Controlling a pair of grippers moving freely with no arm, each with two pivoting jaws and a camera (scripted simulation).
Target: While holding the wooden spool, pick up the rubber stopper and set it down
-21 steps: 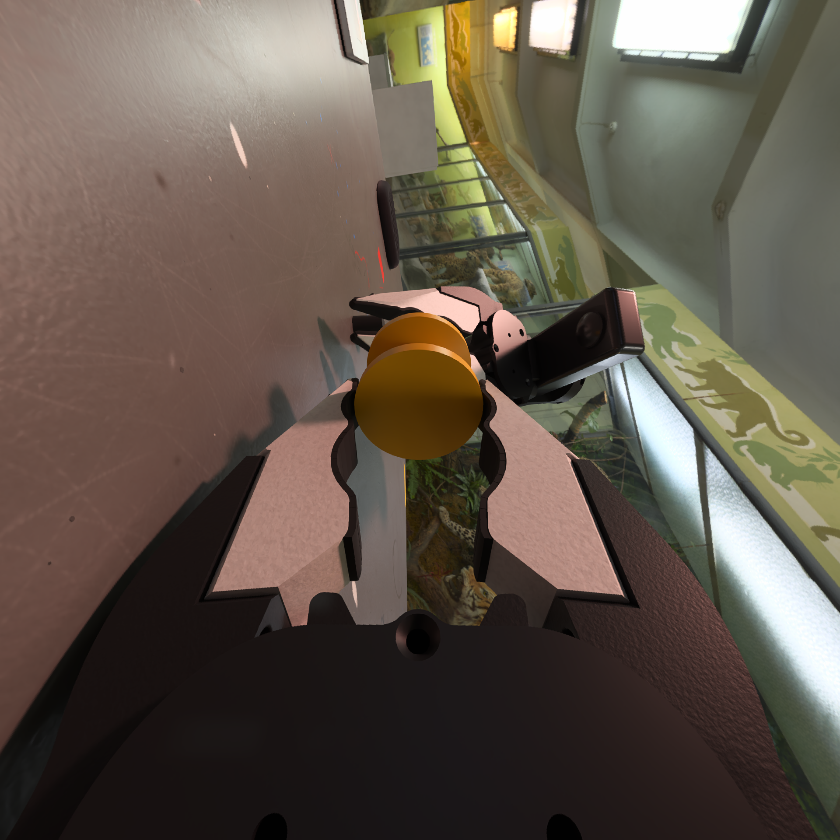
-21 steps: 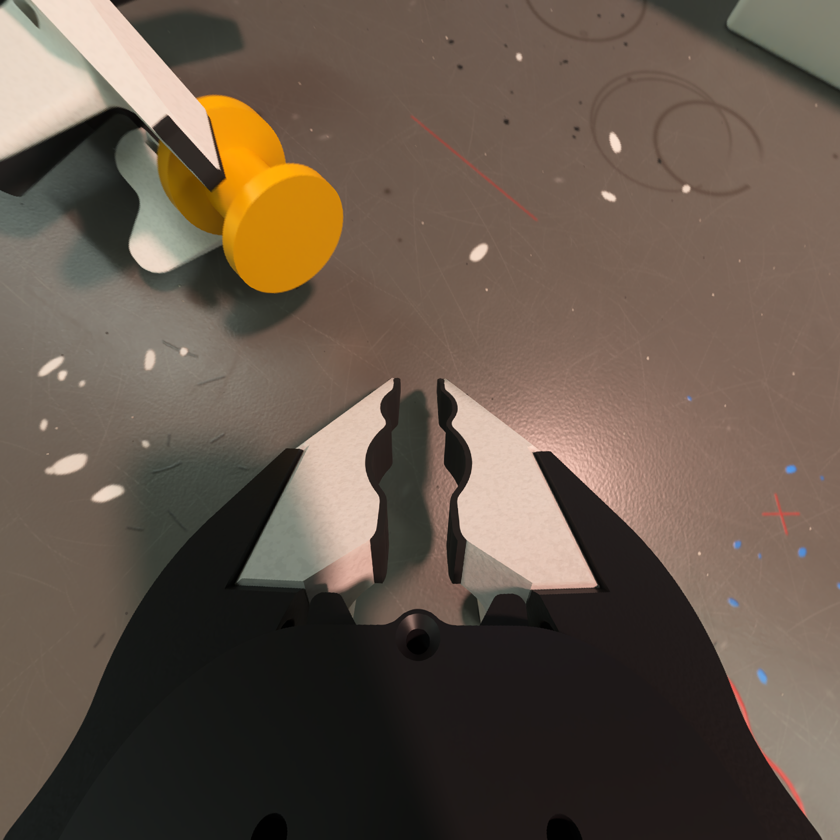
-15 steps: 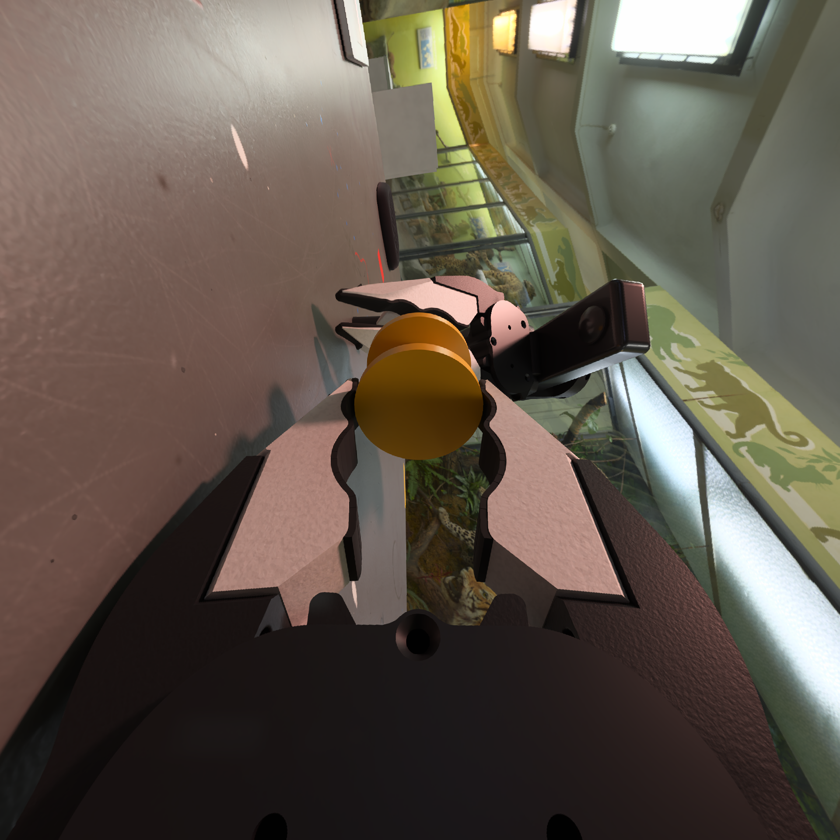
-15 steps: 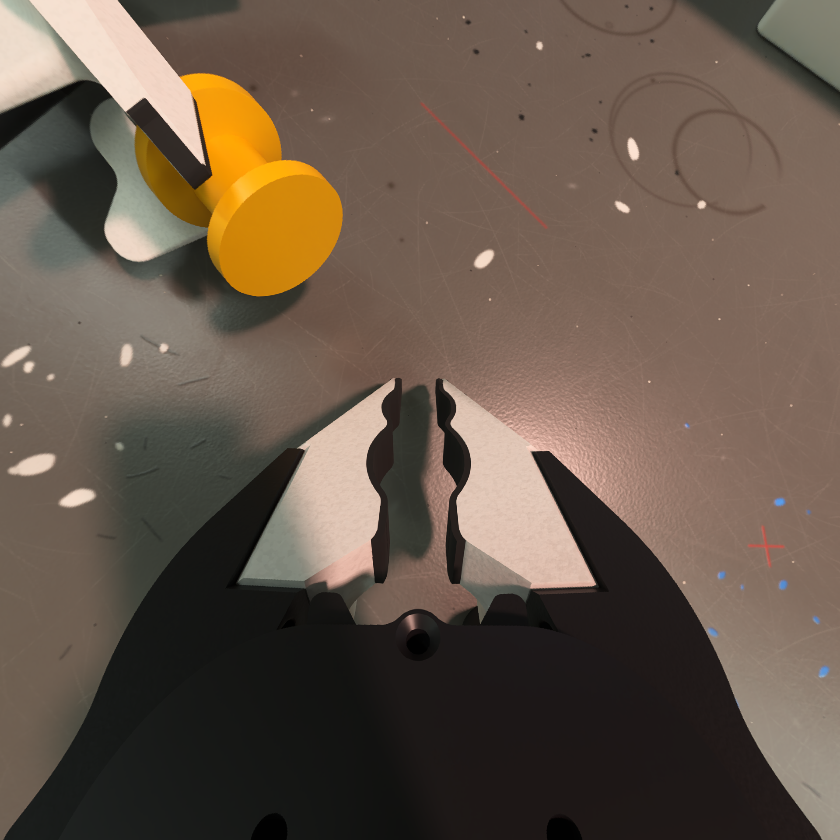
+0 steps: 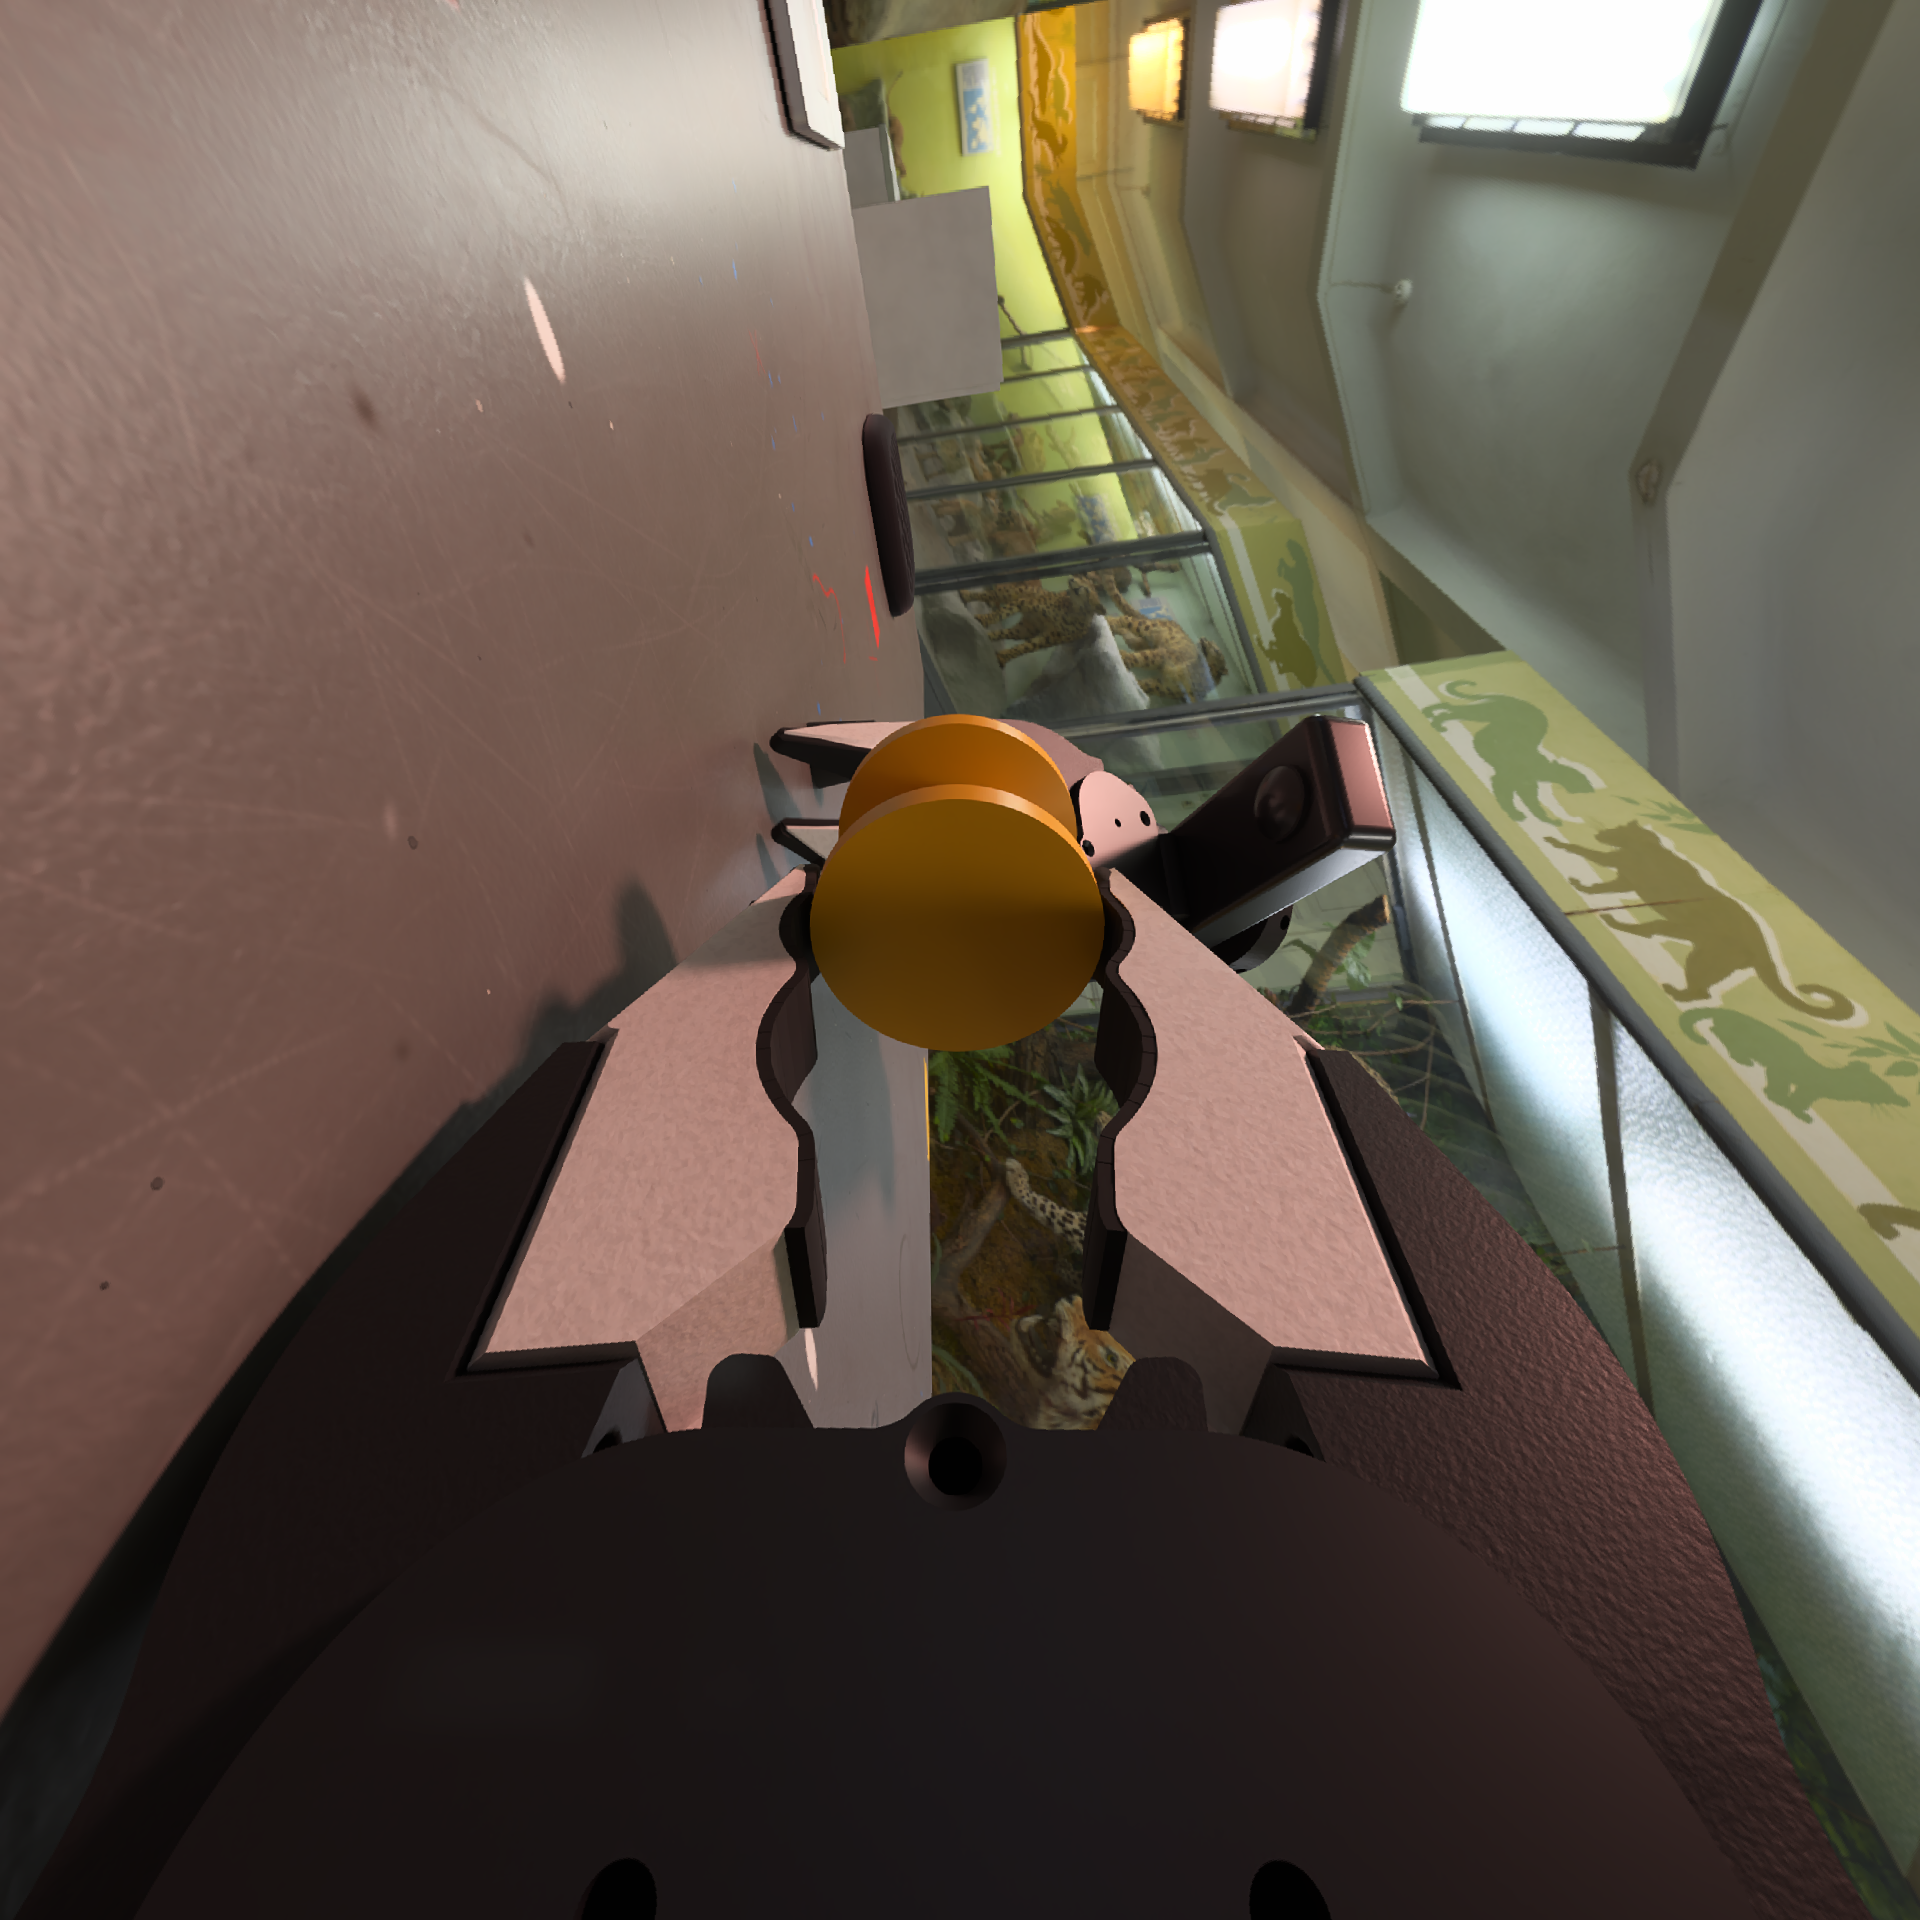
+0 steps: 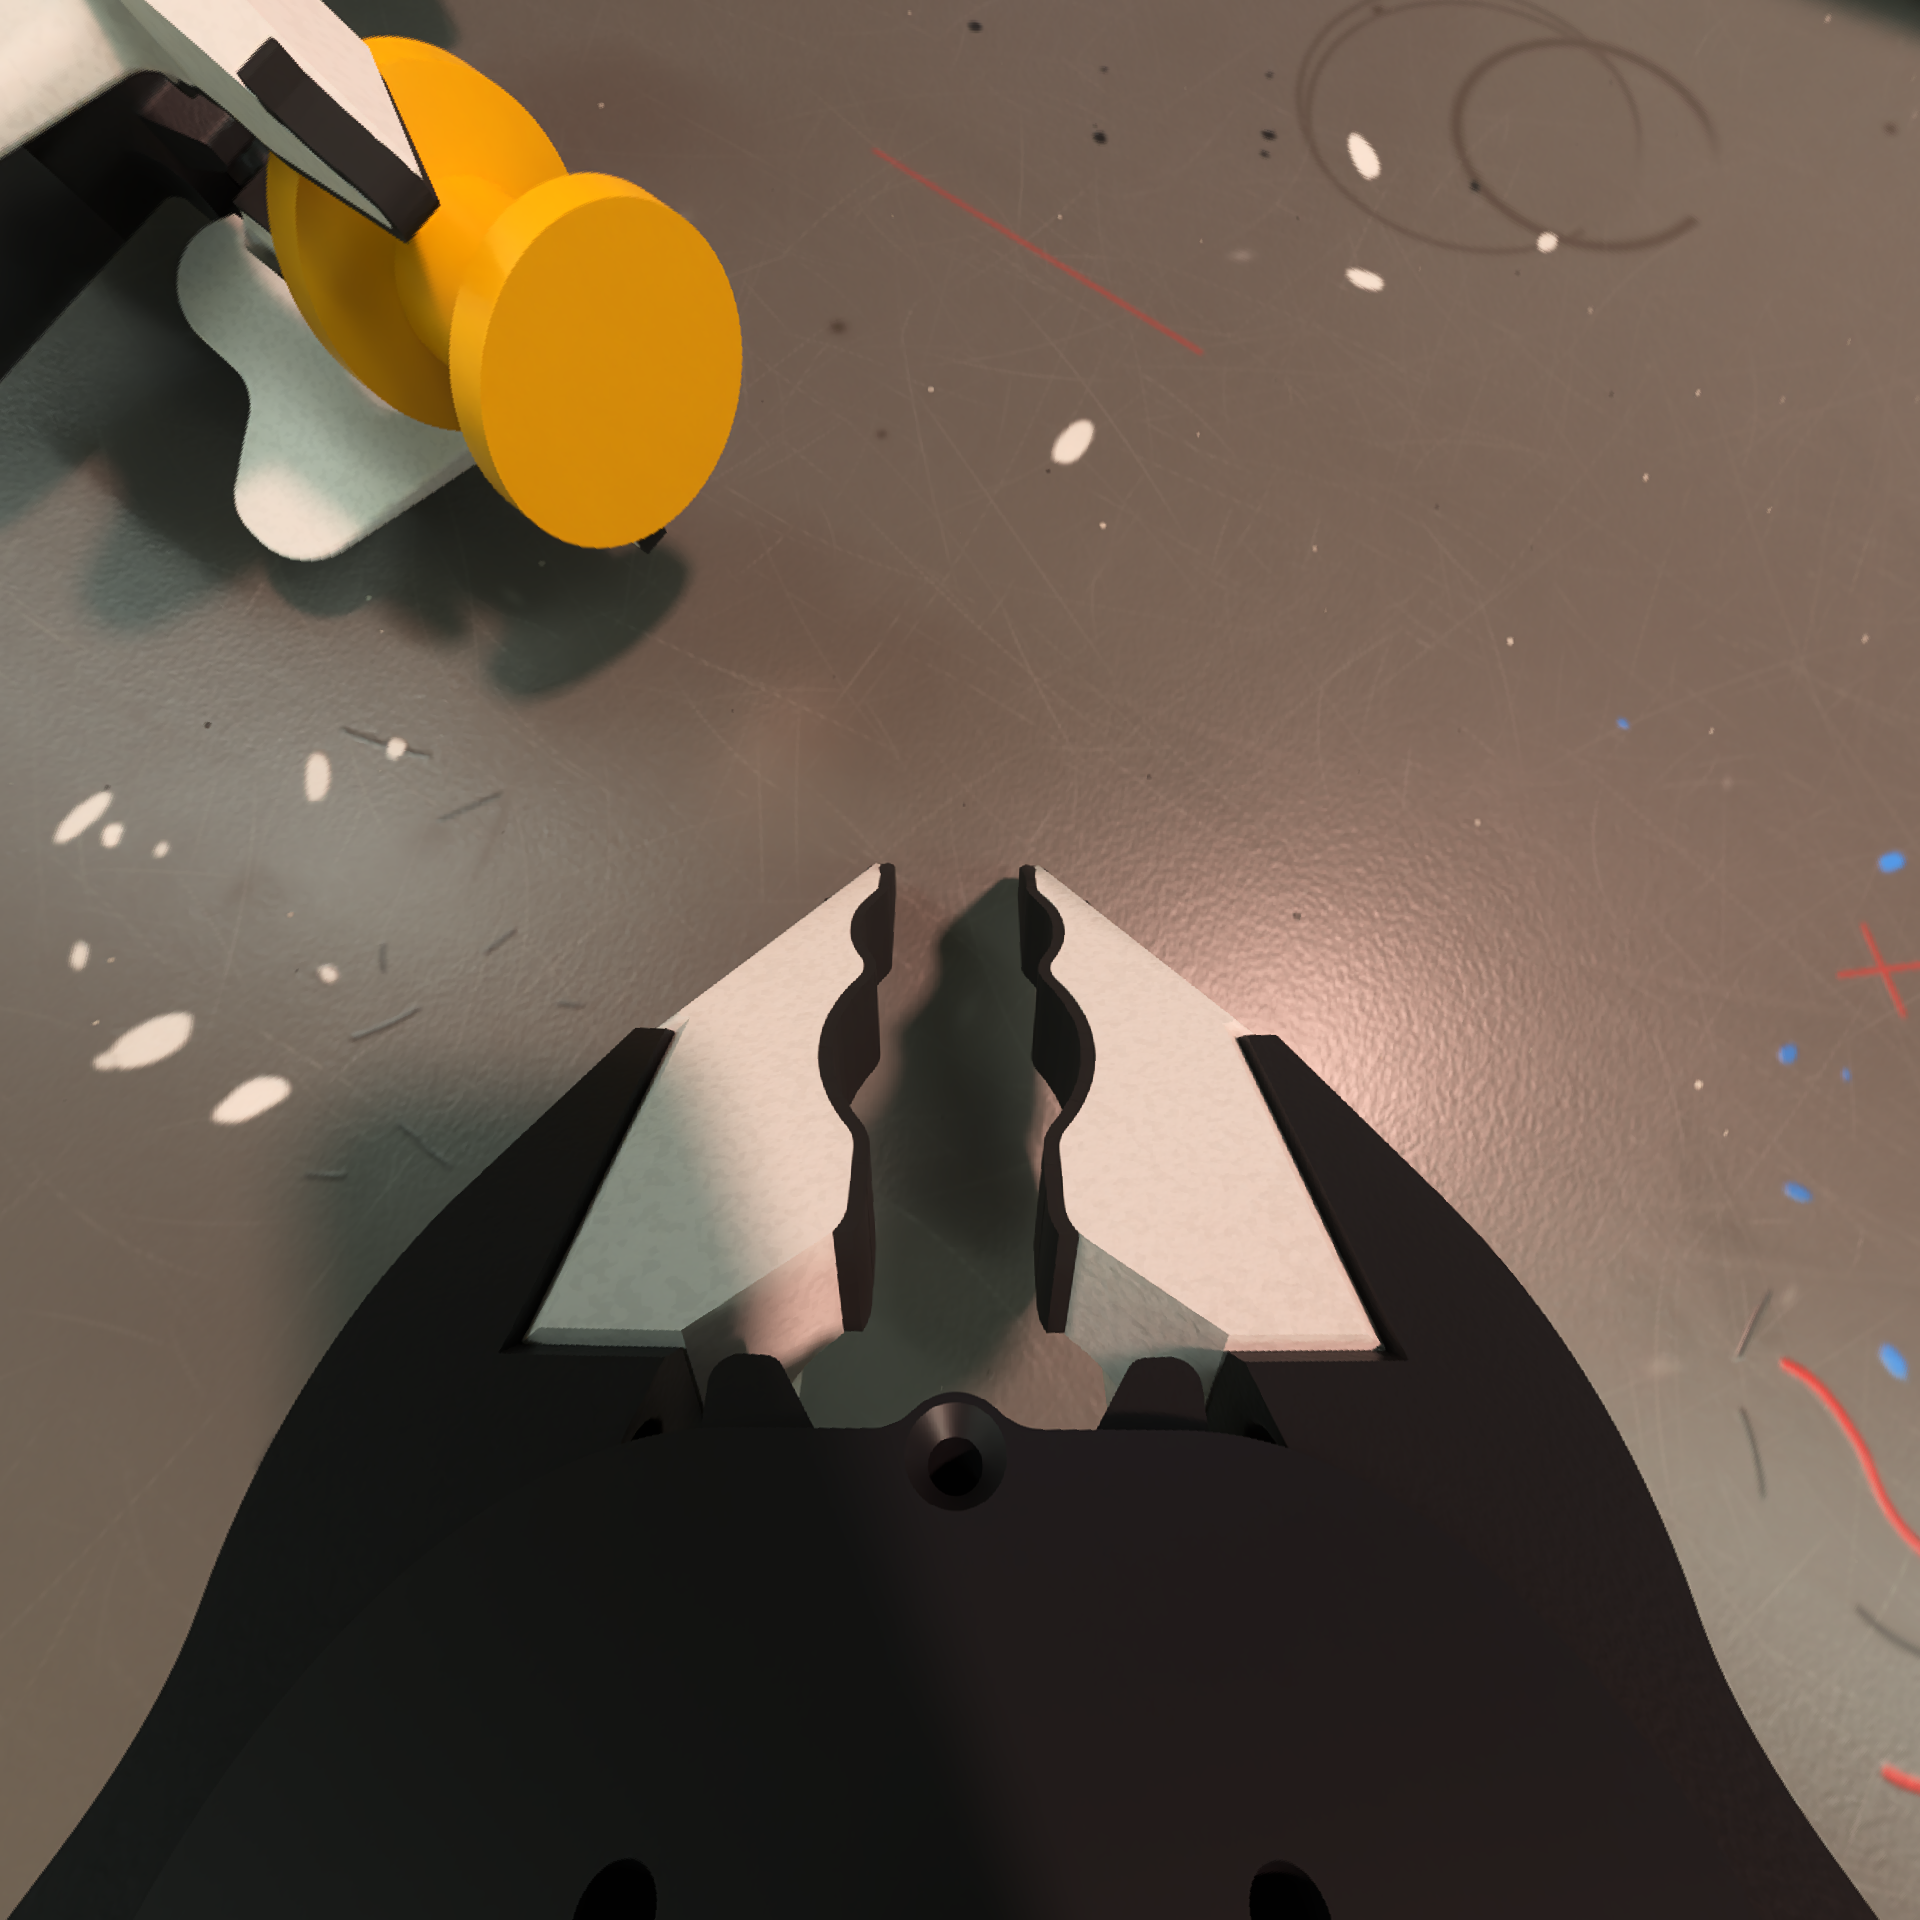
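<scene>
Scratched grey desk [image 6: 1351, 675]; left gripper [image 5: 951, 914] jaws clamp rigid orange wooden spool [image 6: 582, 343] at its waist; right gripper [image 6: 954, 883] jaws slightly apart, empty; stopper unseen

Black tongs [image 6: 956, 883], pale scalloped fingers [image 6: 1174, 1122]

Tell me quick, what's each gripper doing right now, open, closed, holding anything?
Left gripper: closed on the orange wooden spool.
Right gripper: slightly open, holding nothing, above the table.
</scene>
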